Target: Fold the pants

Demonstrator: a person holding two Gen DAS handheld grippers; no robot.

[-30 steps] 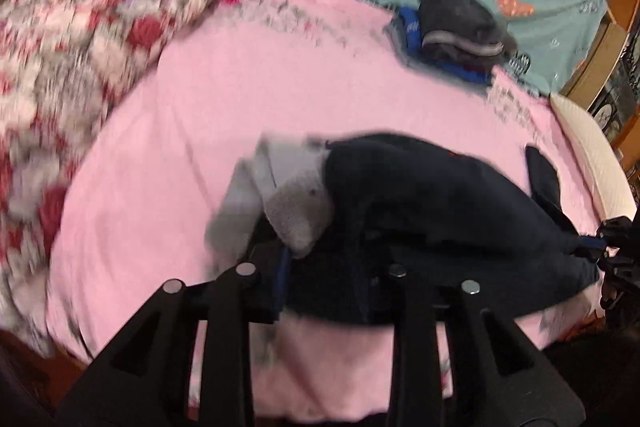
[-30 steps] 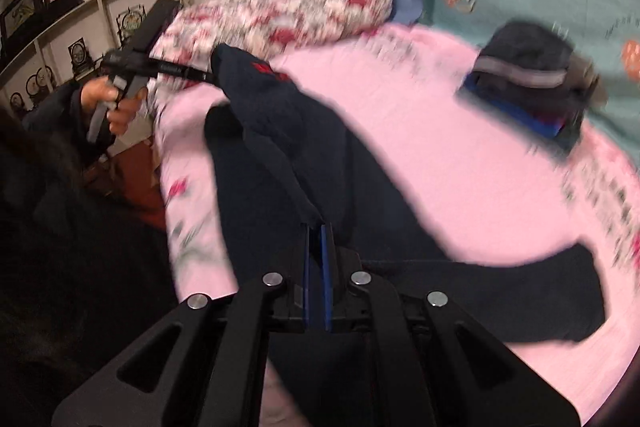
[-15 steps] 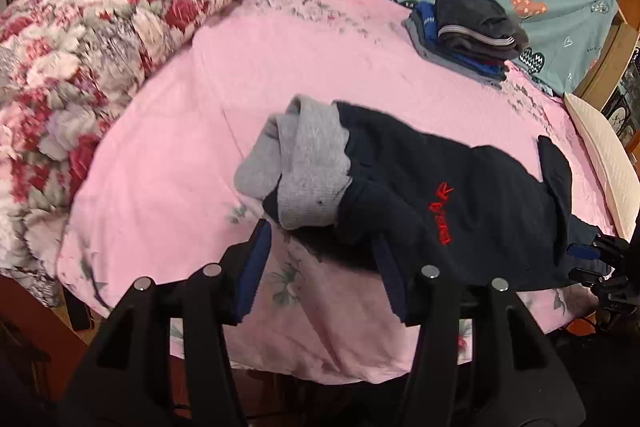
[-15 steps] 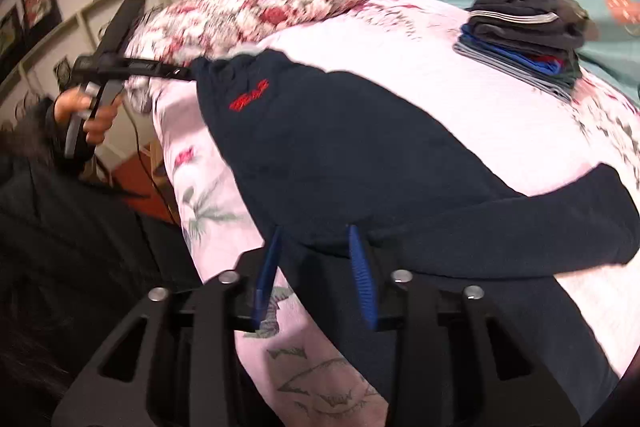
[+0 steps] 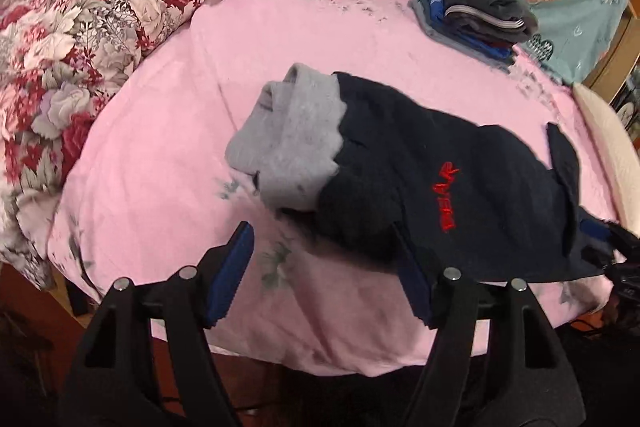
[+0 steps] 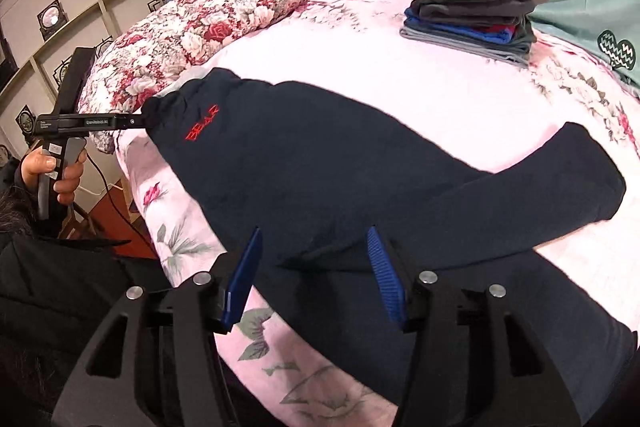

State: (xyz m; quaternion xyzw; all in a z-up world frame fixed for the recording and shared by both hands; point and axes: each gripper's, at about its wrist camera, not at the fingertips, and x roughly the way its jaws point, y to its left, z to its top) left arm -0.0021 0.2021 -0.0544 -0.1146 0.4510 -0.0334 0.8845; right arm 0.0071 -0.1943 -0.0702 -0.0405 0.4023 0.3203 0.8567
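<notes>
- Lying across mid-frame, the navy fleece pants with red lettering [image 5: 440,183] sit just above the left gripper [image 5: 324,259], its jaws spread, empty.
- Right gripper [image 6: 316,267], lower centre, likewise released, straddles the pants' edge.

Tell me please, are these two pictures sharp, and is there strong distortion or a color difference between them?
Left wrist view: mostly sharp, the red lettering on the navy pants readable as strokes; fisheye bends the pink bedsheet into a dome, and corners go dark. Right wrist view: also sharp, the sheet looks paler, almost washed out, and the floral quilt curves strongly.
</notes>
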